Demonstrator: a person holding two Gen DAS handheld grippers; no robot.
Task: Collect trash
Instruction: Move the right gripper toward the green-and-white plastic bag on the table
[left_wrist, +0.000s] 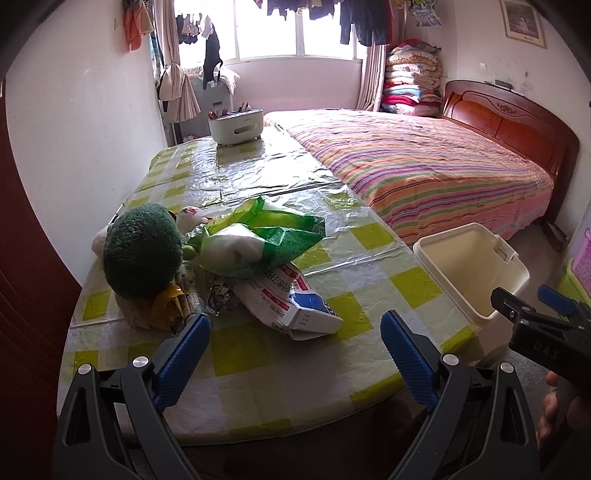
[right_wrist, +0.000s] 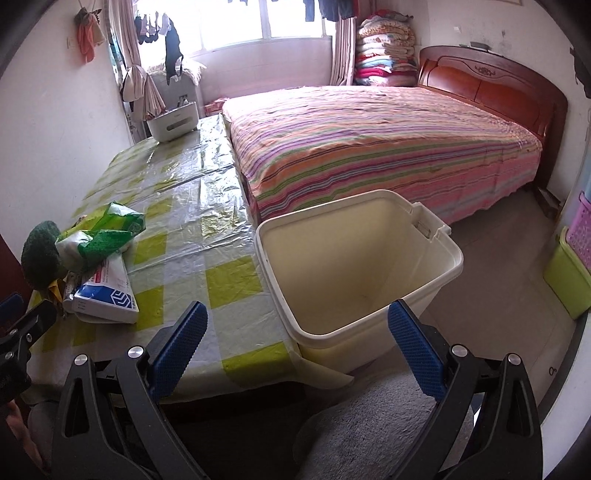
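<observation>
Striped bedding covered the bed beside my checked table. Only my right wrist view showed the cream bin whole and bare inside, at the table's edge. Only my left view showed the trash plainly: green bag lying on a white-and-blue packet. My left gripper and right gripper gaped wide, holding nothing.

Both views are lit by daylight from the window at the far wall, which is blown out to near white. Strong glare is thrown across the plastic tablecloth. Straight lines are bent by the fisheye lens, and the corners are vignetted to black. The foreground is left dim; focus is held sharp at centre.
</observation>
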